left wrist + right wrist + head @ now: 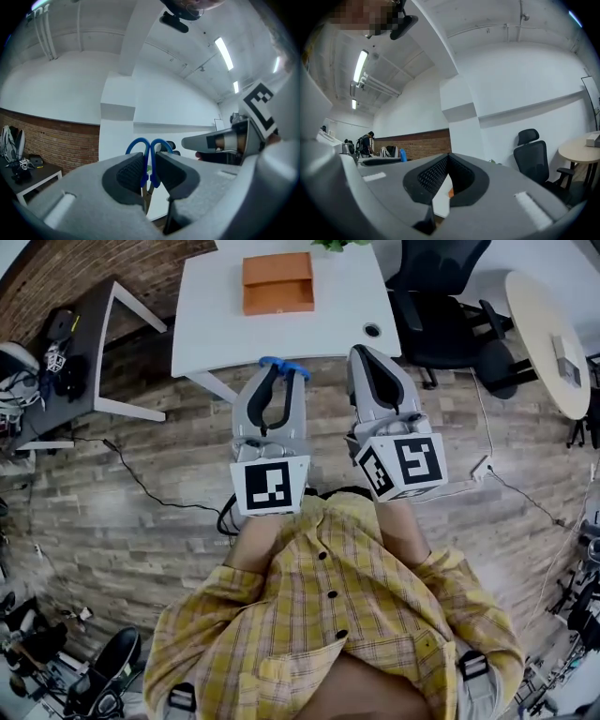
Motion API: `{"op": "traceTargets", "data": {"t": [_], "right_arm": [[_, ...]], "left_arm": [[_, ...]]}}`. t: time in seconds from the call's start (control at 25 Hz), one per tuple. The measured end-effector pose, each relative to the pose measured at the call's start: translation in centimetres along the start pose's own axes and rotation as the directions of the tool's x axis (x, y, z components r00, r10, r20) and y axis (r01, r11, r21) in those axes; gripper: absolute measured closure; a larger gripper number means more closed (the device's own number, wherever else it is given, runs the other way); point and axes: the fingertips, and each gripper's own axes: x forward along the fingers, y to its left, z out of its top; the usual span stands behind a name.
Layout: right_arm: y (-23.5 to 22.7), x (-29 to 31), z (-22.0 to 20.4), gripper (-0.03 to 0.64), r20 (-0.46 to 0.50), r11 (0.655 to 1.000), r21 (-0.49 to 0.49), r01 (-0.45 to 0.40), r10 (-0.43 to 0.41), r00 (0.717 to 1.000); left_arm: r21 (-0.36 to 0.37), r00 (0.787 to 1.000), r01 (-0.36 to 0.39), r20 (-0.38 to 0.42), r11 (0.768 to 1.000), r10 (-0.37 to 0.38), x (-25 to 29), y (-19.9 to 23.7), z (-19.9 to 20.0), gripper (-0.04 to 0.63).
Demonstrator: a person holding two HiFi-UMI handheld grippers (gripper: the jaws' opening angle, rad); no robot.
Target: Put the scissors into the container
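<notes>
Floor: grey-brown wood planks, crossed by a black cable. A white table is set ahead. A black office chair is placed at its right, with a round pale table beyond. A dark desk is seen at left. Walls: white, brick along one side. Ceiling strip lights are lit.

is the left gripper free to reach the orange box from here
Probably yes: the left gripper, shut on the scissors, seems to be at the table edge, with only bare top before the box.

shirt: yellow plaid, dark buttons | left gripper, right gripper: grey, black pads, black-white marker cubes
</notes>
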Motion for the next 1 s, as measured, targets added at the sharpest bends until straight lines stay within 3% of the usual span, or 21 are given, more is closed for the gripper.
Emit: {"op": "traceTargets", "data": {"t": [0.44,1.0], "right_arm": [[0.1,6.9,-2.7,0.611,-0.079,0.998,-0.035,0.050,-0.053,0.996],[-6.3,17.8,-3.9,0.611,-0.047,0.998,-0.021,0.057,-0.058,0.997]], "left_arm": [[-0.051,0.998,0.054,-0.015,0.997,-0.055,5.1,5.2,-2.4,0.505],[0.062,0.997,0.066,-0.040,0.996,-0.064,16.7,9.1,-3.8,0.508]]}}
